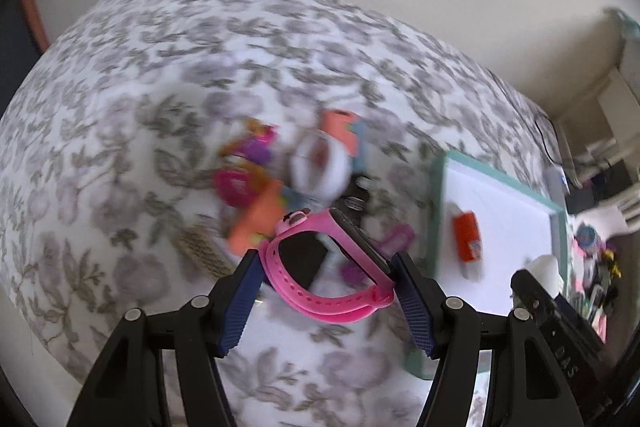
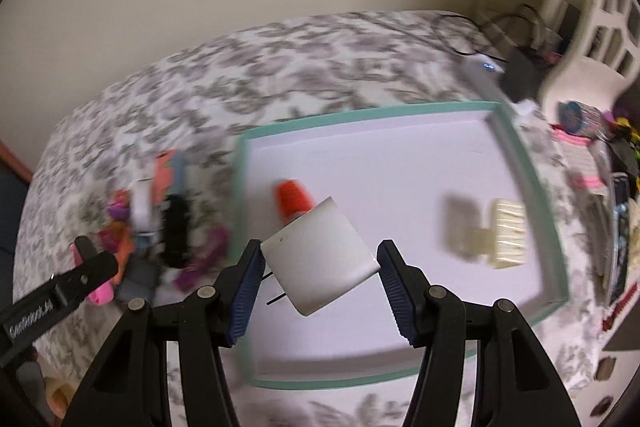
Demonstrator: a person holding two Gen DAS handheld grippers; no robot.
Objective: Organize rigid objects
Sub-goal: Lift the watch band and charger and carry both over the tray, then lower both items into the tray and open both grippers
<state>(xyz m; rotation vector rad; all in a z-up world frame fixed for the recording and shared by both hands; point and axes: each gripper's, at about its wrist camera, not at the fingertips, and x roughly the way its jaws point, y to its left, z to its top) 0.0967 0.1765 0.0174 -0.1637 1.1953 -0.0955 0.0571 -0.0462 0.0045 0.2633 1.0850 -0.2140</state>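
While the left gripper pinches a pink watch above the flowered bedspread, only the right view shows the right gripper pinching a white charger block over the tray. The watch is bright pink with a dark face. Farther off, an orange tube and a pale comb lie well apart in the tray, and a blurry toy pile sits beside its left edge.

One tray – one pink watch – one comb
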